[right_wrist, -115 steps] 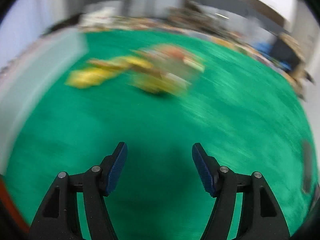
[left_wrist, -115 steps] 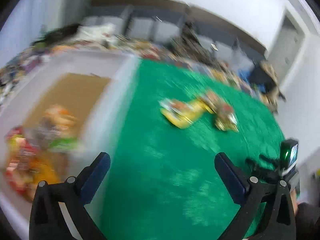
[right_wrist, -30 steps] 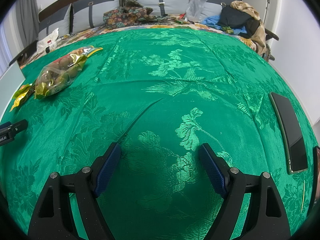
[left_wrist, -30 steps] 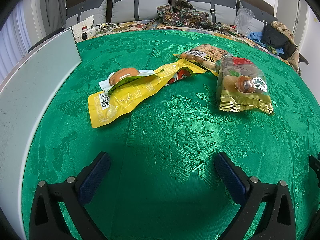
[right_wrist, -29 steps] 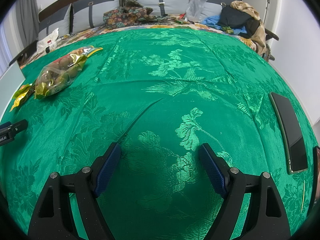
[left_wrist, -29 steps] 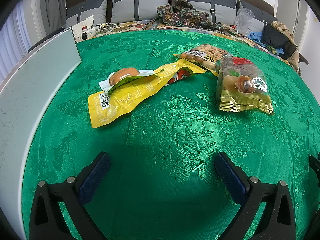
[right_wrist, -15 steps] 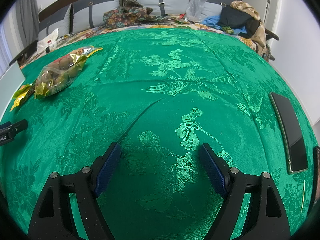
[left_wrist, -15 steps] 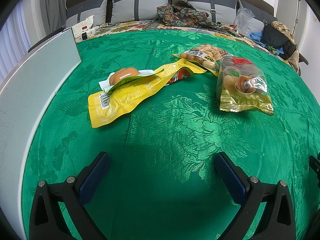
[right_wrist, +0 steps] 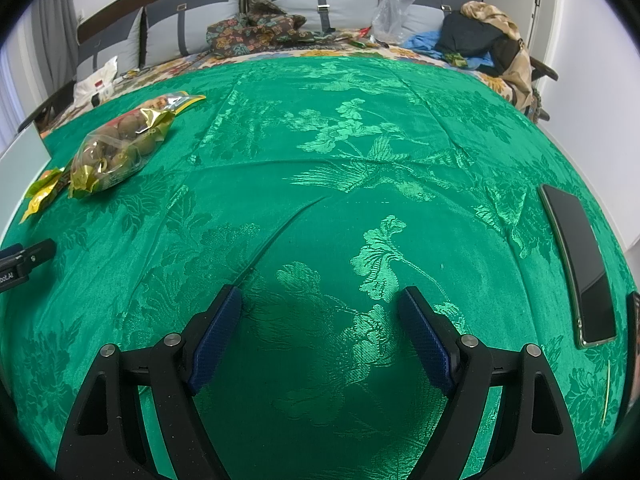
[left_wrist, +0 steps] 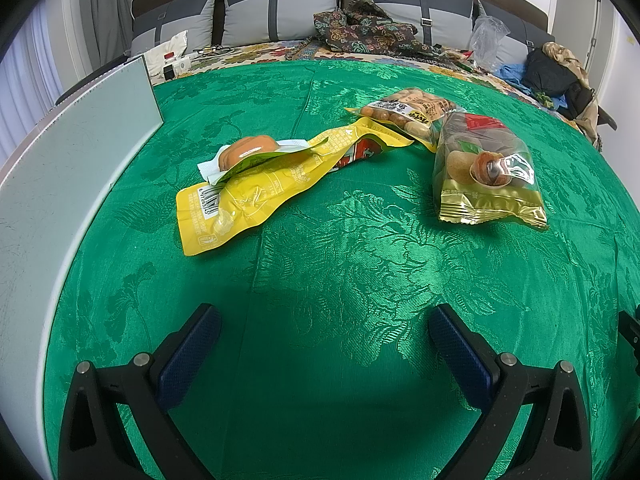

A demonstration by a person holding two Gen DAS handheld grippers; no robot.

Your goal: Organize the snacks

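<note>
Yellow snack pouch (left_wrist: 256, 188) with unreadable barcode label; left gripper (left_wrist: 324, 340) and right gripper (right_wrist: 320, 328) fingers spread, empty.

The green cloth (left_wrist: 340, 264) under both sets of jaws is a woven damask with a soft sheen and raised floral figures. Ahead of the left gripper (left_wrist: 320, 344), whose dark blue pads (left_wrist: 188, 356) look finely textured and matt on smooth black plastic, lie a glossy yellow film pouch (left_wrist: 256, 188) and a shiny gold-edged clear bag (left_wrist: 486, 172). Right of the right gripper (right_wrist: 320, 332) lies a glossy black phone (right_wrist: 578, 260).
</note>
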